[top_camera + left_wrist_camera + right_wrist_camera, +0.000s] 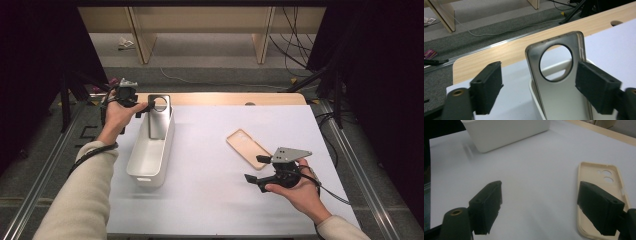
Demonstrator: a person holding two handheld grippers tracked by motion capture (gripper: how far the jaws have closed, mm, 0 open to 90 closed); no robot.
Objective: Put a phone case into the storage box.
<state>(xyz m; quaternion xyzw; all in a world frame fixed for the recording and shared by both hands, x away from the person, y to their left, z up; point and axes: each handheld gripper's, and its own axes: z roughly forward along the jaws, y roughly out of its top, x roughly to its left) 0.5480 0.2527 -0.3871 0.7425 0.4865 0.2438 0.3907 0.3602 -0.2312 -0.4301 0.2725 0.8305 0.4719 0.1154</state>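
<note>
A white-topped counter (215, 200) with a pale wooden far edge fills the middle of the high view. Left of centre on it sits a long white plastic bin (150, 150), its length running from the near side toward the upper part of the frame. A grey phone case (159, 116) with a large round camera cut-out stands upright at the bin's far end, its lower part down inside the bin and its top rising above the rim.

The left hand-held gripper (142, 107) is at the upper left of the frame, level with the top of that case. In the left gripper view its jaws are spread wide, the grey phone case (560, 82) standing between them: the jaw at the right of the frame sits right at the case's edge, though contact cannot be told, and the jaw at the left is well clear of it.

A beige phone case (248, 148) lies flat and open side up on the counter, right of centre in the high view. The right hand-held gripper (256, 170) is in the lower right, just beside the case's near end, its jaws apart and holding nothing. In the right gripper view the beige phone case (599, 180) lies at the right, partly behind one jaw, and the white plastic bin (506, 132) stands at the top.
</note>
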